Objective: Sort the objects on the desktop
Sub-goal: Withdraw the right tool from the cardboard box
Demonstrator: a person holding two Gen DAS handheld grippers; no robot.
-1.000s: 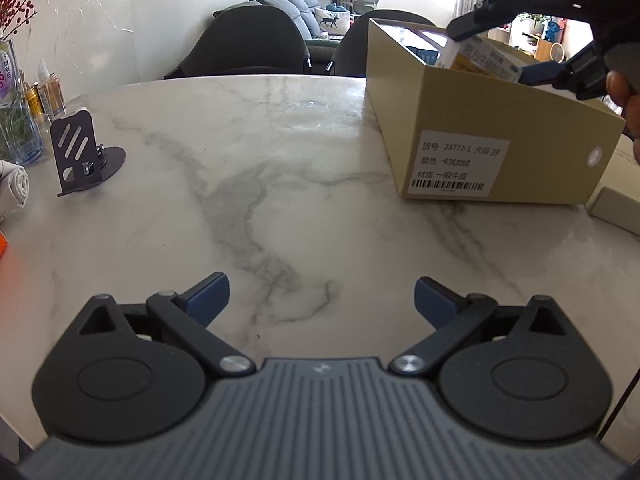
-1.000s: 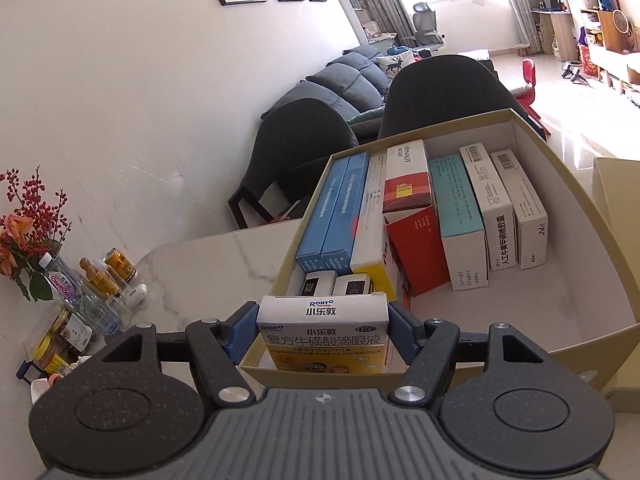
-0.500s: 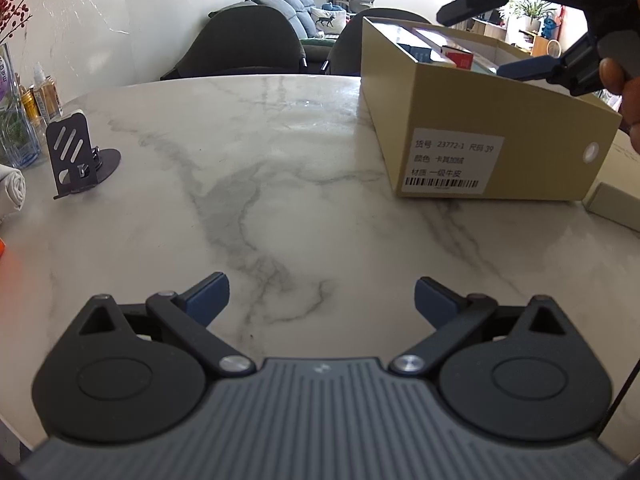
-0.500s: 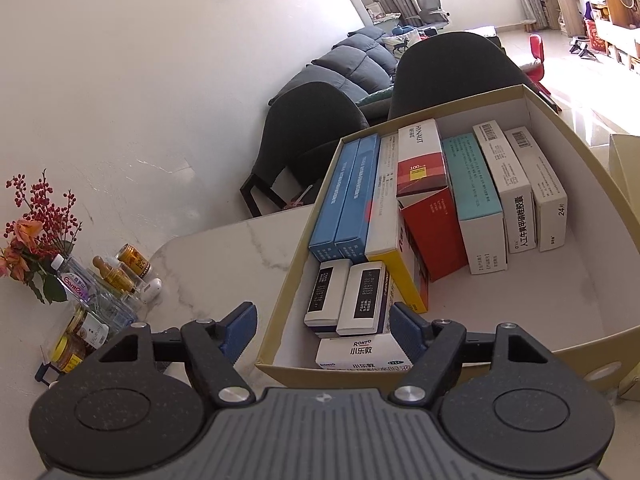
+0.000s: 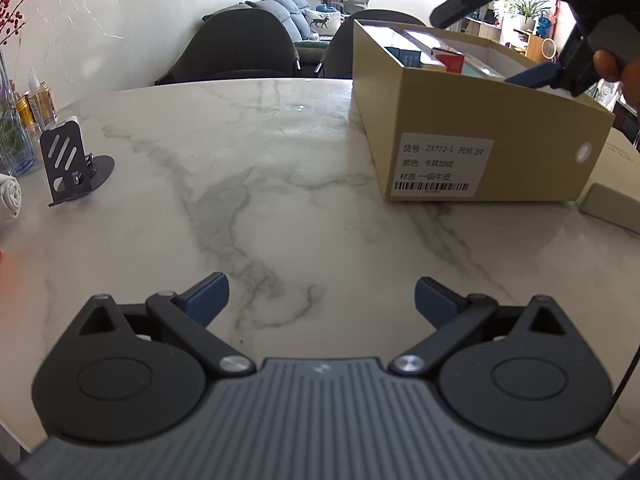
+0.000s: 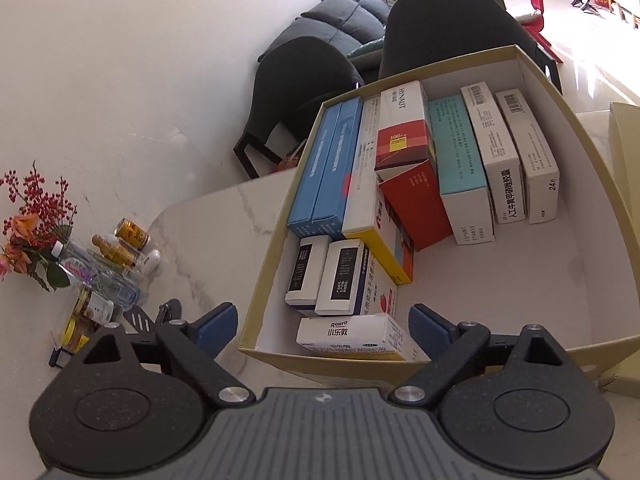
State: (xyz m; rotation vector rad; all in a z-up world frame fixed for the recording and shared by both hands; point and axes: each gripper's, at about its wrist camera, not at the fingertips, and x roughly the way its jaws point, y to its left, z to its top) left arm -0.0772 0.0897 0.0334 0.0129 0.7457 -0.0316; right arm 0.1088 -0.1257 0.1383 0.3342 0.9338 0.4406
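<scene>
Right claw (image 6: 322, 322) gapes empty above the white eye-drop box (image 6: 352, 338) lying in the cardboard box (image 6: 592, 136)

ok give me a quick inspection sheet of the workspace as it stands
Surface: white marble table, bare in front of the left gripper.
Job's things: tan cardboard box holds rows of medicine boxes; the white Rohto box lies flat at its near wall.
Clutter: black phone stand, small bottles, flower vase, a second tan box beside the big one.
Grippers: left gripper open, empty, over the table; right gripper open, empty, at the box's near edge.
Cables: nothing seen.
Surroundings: dark chairs, grey sofa, white wall.
</scene>
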